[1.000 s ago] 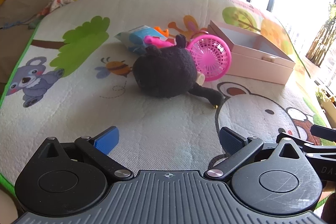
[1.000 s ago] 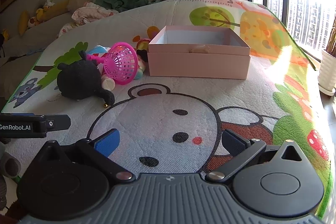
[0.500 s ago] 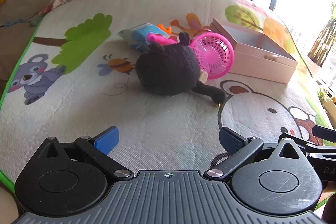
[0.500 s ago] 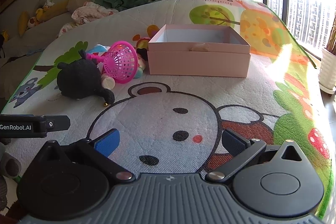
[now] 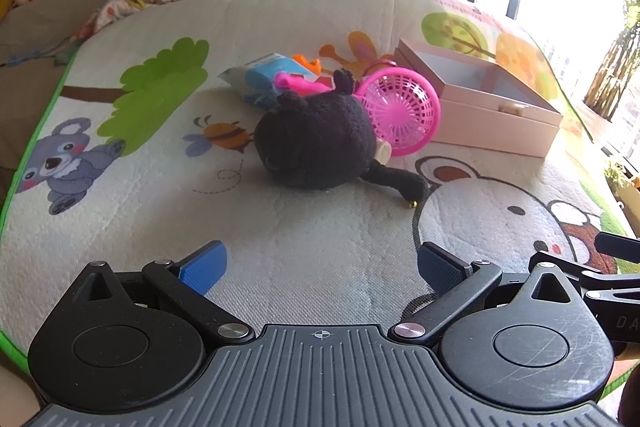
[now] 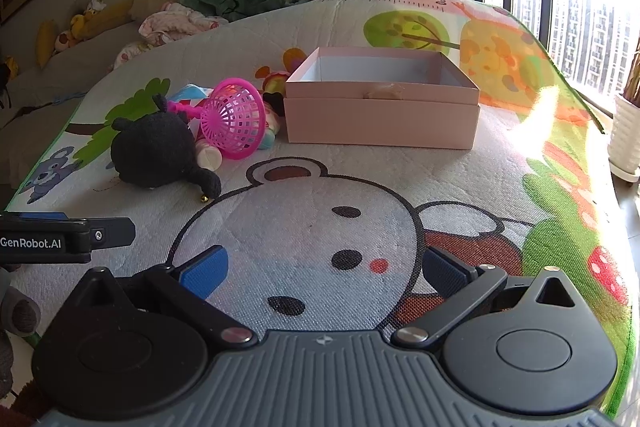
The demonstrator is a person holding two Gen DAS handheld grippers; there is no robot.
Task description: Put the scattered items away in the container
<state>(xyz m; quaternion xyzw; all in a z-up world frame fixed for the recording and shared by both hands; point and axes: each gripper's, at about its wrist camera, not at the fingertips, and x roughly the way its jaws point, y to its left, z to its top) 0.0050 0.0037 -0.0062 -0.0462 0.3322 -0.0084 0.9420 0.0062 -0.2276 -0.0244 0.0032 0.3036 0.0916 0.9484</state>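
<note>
On the play mat [image 5: 320,235], both claws, left [image 5: 320,269] and right [image 6: 322,269], gape wide and empty, the left lined up for the black plush [image 5: 316,143] beside the pink box [image 6: 382,119].

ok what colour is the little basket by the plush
Bright pink basket, clearest in the left wrist view.

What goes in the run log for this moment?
left gripper: open, empty | right gripper: open, empty | black plush: on mat, ungrasped | pink box: no toys visible inside
</note>
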